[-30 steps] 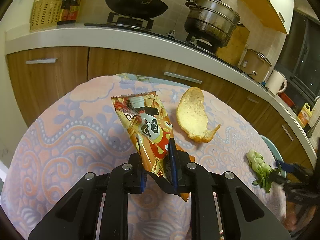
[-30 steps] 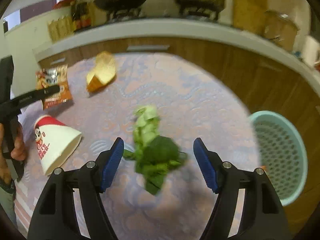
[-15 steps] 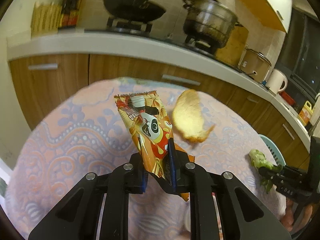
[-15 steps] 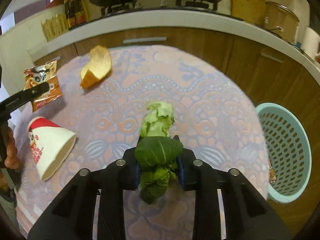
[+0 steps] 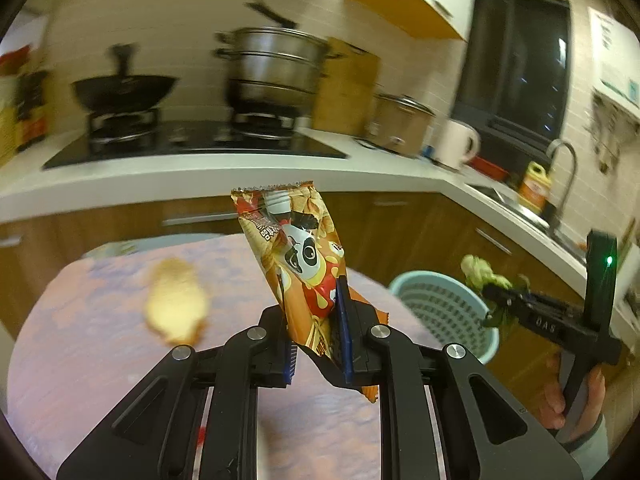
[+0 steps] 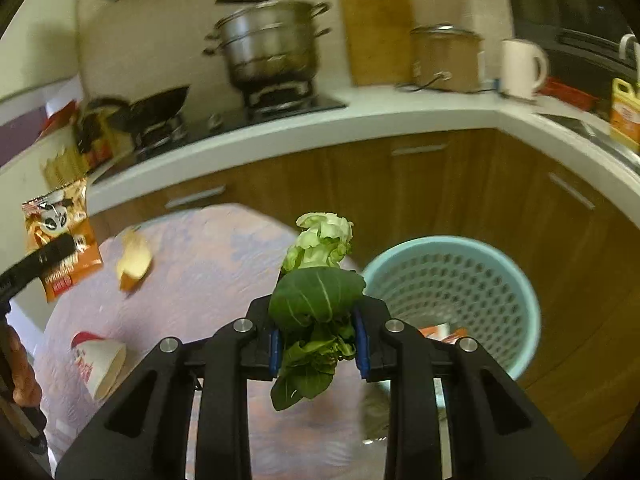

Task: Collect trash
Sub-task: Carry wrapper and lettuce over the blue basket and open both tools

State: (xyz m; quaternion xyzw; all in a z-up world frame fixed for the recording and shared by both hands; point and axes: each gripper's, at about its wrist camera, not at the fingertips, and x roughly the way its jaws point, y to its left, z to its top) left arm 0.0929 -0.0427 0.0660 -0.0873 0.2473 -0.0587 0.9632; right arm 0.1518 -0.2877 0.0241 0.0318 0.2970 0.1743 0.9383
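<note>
My left gripper [image 5: 316,344] is clamped on the snack bag [image 5: 298,256], lifted off the table [image 5: 80,360]. My right gripper [image 6: 318,346] pinches the greens [image 6: 316,300] beside the basket [image 6: 520,280]. Peel [image 6: 134,260] and cup [image 6: 100,362] lie on the table.

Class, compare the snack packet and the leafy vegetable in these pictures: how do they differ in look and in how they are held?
The snack packet is flat, glossy orange printed wrapping with a panda; the leafy vegetable is soft, crumpled and green, pale at its tip. The packet sits in the left gripper; the vegetable sits in the right gripper. The packet stands stiffly upward, while the vegetable's leaves droop below the jaws. Both are clamped and lifted off the table.
</note>
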